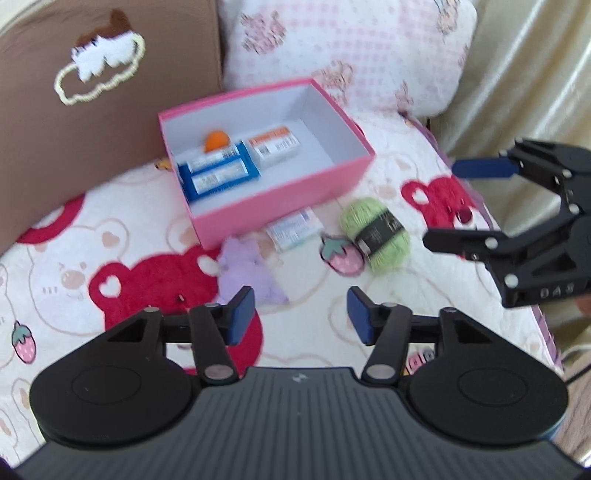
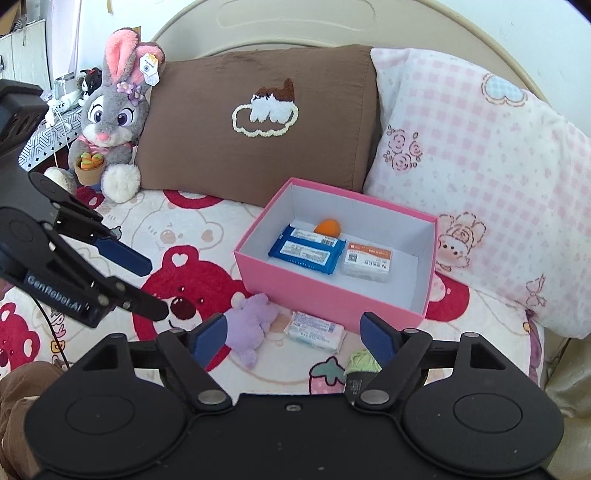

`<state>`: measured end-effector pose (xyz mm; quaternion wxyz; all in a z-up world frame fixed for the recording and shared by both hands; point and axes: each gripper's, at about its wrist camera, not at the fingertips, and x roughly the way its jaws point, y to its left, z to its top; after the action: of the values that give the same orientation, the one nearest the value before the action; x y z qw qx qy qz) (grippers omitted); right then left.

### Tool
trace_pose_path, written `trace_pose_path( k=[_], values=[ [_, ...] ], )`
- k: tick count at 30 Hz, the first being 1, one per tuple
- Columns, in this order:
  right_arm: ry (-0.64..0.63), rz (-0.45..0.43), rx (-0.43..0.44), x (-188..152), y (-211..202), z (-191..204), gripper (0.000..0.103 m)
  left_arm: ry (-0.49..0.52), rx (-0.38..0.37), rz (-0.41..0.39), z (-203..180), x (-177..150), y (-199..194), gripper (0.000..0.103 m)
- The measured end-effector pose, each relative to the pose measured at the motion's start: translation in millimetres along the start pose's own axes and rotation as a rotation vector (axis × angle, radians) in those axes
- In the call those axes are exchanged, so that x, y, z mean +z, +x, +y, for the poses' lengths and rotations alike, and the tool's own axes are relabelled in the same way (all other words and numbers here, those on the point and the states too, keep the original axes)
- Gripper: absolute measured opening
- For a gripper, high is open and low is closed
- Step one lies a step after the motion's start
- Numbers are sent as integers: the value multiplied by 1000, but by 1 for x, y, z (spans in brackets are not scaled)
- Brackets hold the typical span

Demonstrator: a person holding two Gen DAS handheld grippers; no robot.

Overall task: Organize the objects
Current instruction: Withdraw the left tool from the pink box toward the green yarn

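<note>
Grippers empty; fuzzy yarn ball [image 1: 375, 236] beside rigid pink box [image 1: 280, 199]

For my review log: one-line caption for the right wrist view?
Open right gripper above purple plush, tissue pack; pink box partly filled.

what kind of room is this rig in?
Most likely a bedroom, working on a made bed: a curved headboard behind a brown pillow and a pink checked pillow, a bear-print bedspread underneath, and a plush rabbit propped at the head.
</note>
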<state>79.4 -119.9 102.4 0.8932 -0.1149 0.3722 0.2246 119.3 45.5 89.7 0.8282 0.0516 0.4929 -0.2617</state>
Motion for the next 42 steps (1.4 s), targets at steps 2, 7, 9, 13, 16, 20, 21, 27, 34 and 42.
trace_pose_path(
  k=[2,7,9,13,16,20,21,27,34,42],
  values=[
    [-1,16,8,-6,-1,1,85,13,-7,23,-7,-5,4,61],
    [-30,29,23,-23,-1,2,88,35,-7,79,-25,-18,13,65],
    [-42,20,24,-30,-2,1,88,39,-4,83,-30,-22,16,68],
    [-18,20,48,-43,3,-9,90,53,8,85,-38,-27,21,73],
    [9,25,45,-50,10,-18,90,54,12,64,-43,-28,24,73],
    [26,14,41,-57,14,-29,90,58,6,22,-48,-28,24,75],
    [22,9,36,-59,14,-30,90,57,6,11,-49,-28,24,76],
    [35,-58,34,-71,8,-37,90,10,-8,-33,-45,-29,29,80],
    [-4,-65,-6,-79,11,-30,90,-98,-68,-71,-32,-36,50,80],
    [35,-110,-121,-93,13,-35,91,-48,-129,-149,-44,-39,67,80]
  ],
)
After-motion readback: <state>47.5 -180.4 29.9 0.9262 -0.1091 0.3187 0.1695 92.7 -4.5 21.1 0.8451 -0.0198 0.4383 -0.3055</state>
